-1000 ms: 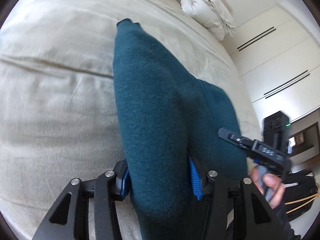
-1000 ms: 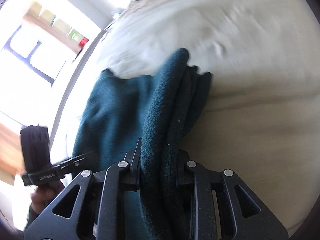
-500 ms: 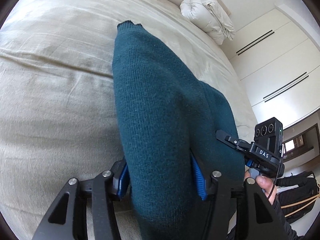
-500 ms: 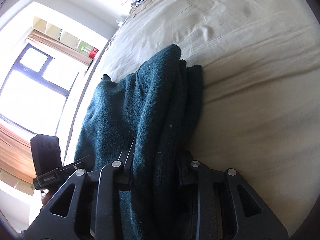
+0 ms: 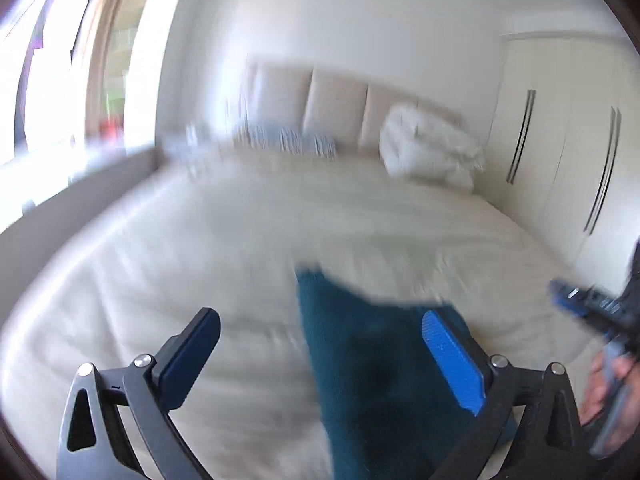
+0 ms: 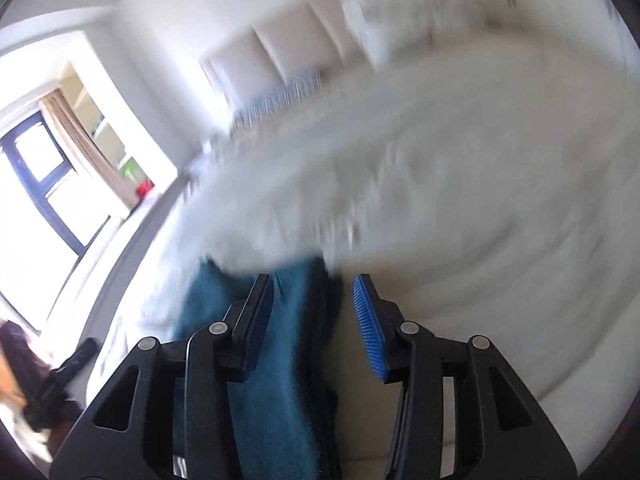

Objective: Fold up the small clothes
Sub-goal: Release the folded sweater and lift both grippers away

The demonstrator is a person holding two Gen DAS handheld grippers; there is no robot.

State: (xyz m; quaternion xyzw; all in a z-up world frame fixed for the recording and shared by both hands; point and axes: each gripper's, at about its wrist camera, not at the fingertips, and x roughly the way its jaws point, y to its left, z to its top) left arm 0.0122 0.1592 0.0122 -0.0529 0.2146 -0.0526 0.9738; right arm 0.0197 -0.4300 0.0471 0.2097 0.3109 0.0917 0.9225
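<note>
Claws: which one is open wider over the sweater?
The left claw: its fingers stand much farther apart. The right claw is open too, but narrower. Neither grips the teal sweater.

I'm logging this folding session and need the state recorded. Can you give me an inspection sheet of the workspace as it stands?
Surface: beige bed cover, smooth; image motion-blurred.
Job's things: teal knit garment lies on the cover, bunched in layers.
Clutter: white duvet bundle and striped pillow by the headboard.
Grippers: left gripper open, right gripper open; neither clamps the garment.
Cables: nothing seen.
Surroundings: wardrobe doors, window.
</note>
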